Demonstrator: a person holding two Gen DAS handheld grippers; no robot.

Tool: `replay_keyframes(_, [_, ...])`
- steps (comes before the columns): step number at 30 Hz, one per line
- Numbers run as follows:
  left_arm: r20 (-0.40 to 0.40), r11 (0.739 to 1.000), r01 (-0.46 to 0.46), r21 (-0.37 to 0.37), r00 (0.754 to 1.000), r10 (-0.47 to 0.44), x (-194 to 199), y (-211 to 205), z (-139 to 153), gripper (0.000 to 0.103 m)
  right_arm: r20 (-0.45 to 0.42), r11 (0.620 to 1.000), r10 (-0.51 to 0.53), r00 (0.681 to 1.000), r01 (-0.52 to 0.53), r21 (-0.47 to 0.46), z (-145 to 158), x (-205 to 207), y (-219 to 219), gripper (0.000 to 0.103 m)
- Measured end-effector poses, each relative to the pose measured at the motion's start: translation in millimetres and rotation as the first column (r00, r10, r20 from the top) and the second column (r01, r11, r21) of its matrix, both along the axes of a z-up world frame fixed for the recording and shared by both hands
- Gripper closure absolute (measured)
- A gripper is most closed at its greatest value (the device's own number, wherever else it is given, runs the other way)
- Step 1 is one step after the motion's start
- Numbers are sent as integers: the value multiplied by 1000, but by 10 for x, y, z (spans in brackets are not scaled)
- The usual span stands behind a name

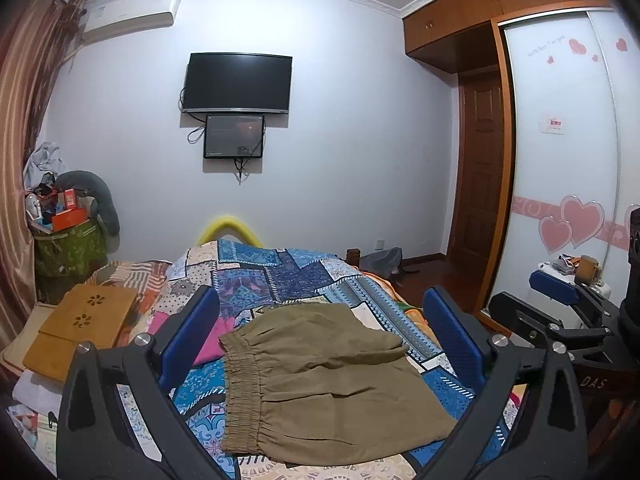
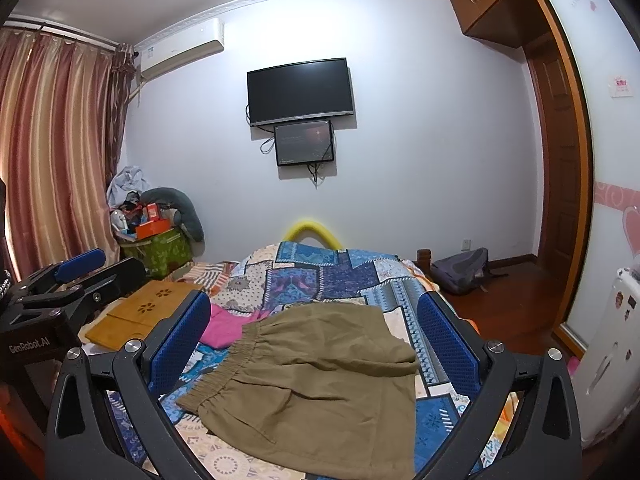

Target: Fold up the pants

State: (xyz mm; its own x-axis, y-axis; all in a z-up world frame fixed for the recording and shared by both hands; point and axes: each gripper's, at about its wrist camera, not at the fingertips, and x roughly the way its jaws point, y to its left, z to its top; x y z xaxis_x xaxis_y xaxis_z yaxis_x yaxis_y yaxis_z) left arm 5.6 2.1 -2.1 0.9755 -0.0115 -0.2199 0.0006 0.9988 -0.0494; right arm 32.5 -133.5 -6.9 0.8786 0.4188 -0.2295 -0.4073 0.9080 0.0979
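Observation:
Olive-brown pants (image 1: pixel 320 384) lie folded on the patterned quilt (image 1: pixel 272 276), elastic waistband to the left; they also show in the right wrist view (image 2: pixel 316 376). My left gripper (image 1: pixel 320 312) is open and empty, held above the pants with its blue pads either side. My right gripper (image 2: pixel 316 312) is open and empty, also above the pants. The right gripper shows at the right edge of the left wrist view (image 1: pixel 560 292); the left gripper shows at the left of the right wrist view (image 2: pixel 76 272).
A pink garment (image 2: pixel 224 328) lies on the quilt (image 2: pixel 320 276) left of the pants. A wooden lap tray (image 1: pixel 80 328) sits at the bed's left. A cluttered green basket (image 1: pixel 68 248), curtains, wardrobe (image 1: pixel 560 140) and a backpack (image 2: pixel 460 268) surround the bed.

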Motion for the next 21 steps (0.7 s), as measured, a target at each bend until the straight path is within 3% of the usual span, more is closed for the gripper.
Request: replay_keyframes(21, [-6, 1000, 5, 10, 1000, -5, 7, -35, -25, 0, -16, 1000, -11, 1000, 11, 12, -10, 13, -15, 0])
